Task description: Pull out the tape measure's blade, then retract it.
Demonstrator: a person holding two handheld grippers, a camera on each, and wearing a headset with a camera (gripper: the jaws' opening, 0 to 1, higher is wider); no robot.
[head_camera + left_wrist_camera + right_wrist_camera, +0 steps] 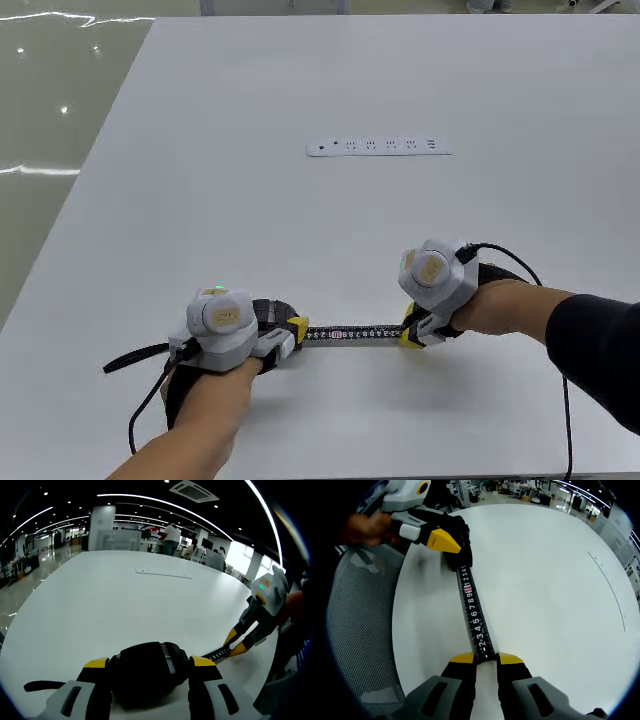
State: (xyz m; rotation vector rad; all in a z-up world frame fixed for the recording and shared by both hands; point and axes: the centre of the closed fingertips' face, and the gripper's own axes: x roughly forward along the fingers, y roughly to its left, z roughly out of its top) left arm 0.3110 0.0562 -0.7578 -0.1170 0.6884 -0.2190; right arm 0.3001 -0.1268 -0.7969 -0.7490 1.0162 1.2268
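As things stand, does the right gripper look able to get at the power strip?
Probably not yet: the right gripper is shut on the blade, which runs to the case held in the left gripper. Nothing lies between it and the power strip, so only that grip ties it up.

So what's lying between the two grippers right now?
The tape measure's blade, pulled out, runs from the black case in the left gripper to the right gripper; clearest in the right gripper view.

Before you, a wide white table (200,200) carries a white power strip (378,147) flat near its middle, and, at your near edge, a black tape measure (275,315) with its blade (352,332) stretched rightward.
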